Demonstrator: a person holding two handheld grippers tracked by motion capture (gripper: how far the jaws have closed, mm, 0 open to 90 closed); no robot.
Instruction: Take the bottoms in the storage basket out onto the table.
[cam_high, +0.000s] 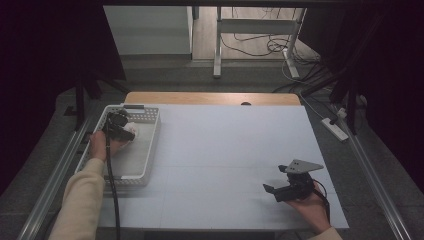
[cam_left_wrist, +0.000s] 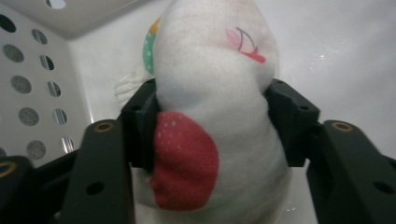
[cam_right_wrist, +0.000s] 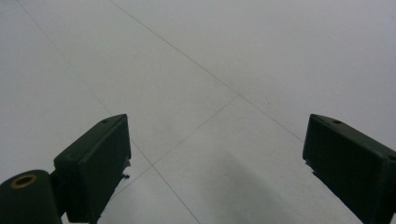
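The left gripper (cam_left_wrist: 212, 121) was found clamped on a white sock (cam_left_wrist: 219, 116), both black pads pressing into the soft fabric from either side so that the sock bulged above and below the grip. The sock carried a red patch with small pale dots at about seven o'clock of the grip, a small red and pink motif at about one o'clock, and a green dotted band at about eleven o'clock. In the high view the left gripper (cam_high: 123, 131) sat inside a white perforated basket (cam_high: 148, 150), which stood at about nine o'clock on the white table (cam_high: 235, 150), with the sock (cam_high: 134, 131) just beside the gripper body. The basket's holed wall (cam_left_wrist: 32, 84) rose at about nine o'clock in the left gripper view. The right gripper (cam_right_wrist: 217, 163) had its jaws standing wide apart with nothing between them, only bare table surface beneath. In the high view the right gripper (cam_high: 272, 192) rested at about five o'clock on the table, well apart from the basket.
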